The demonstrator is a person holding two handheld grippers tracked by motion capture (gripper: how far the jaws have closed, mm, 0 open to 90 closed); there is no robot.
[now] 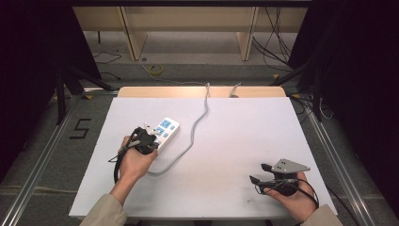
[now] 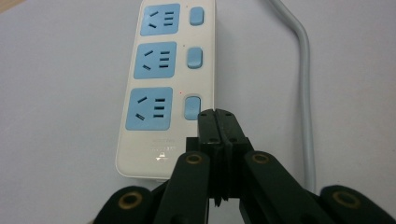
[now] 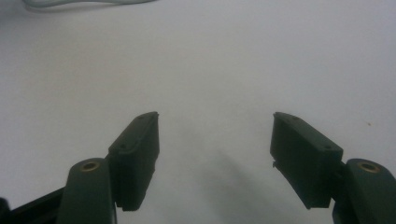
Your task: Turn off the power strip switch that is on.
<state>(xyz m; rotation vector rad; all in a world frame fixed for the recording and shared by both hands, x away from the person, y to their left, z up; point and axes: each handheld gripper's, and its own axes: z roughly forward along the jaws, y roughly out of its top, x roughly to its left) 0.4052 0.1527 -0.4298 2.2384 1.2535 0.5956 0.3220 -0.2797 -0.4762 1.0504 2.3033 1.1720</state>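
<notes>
Power strip [image 1: 163, 133]: white, three blue sockets, lies at ten o'clock on table [image 1: 226, 141]. Your left gripper [image 2: 216, 114]: jaws pressed together, empty, tips at nearest switch [image 2: 192, 107]. Your right gripper [image 3: 215, 140]: jaws wide, empty, at four o'clock.

We wear beige sleeves [image 1: 106, 209]. Our left gripper [image 2: 218, 122] is black, with brass-ringed pivots and small screws in its fingers [image 2: 232, 128]. Our right gripper [image 1: 258, 173] is black too, with a grey three-cornered plate [image 1: 289, 165] on top and a black cable [image 1: 308, 188] looping beside that plate.
</notes>
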